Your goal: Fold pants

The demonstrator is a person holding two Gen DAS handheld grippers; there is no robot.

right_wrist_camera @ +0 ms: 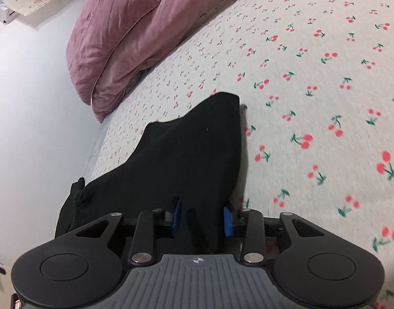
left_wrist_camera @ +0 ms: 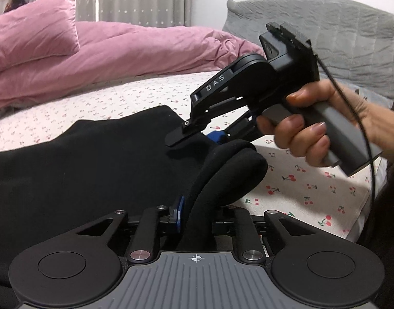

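Note:
Black pants (left_wrist_camera: 81, 167) lie spread on the cherry-print bed sheet (left_wrist_camera: 312, 188). A thick rolled edge of them rises into my left gripper (left_wrist_camera: 197, 219), whose blue pads press on it from both sides. A person's hand (left_wrist_camera: 312, 134) holds my right gripper (left_wrist_camera: 197, 136) at the pants' far edge, one black finger lying on top of the cloth. In the right wrist view my right gripper (right_wrist_camera: 202, 219) has a fold of the pants (right_wrist_camera: 186, 154) filling the gap between its blue pads (right_wrist_camera: 228, 221). The rest of the garment stretches away toward the bed's left edge.
A pink duvet (left_wrist_camera: 107, 59) and a pink pillow (left_wrist_camera: 35, 25) are heaped at the head of the bed. A grey quilt (left_wrist_camera: 338, 31) lies at the back right. In the right wrist view the sheet (right_wrist_camera: 300, 77) spreads to the right, and the bed's edge and a white wall (right_wrist_camera: 29, 103) are on the left.

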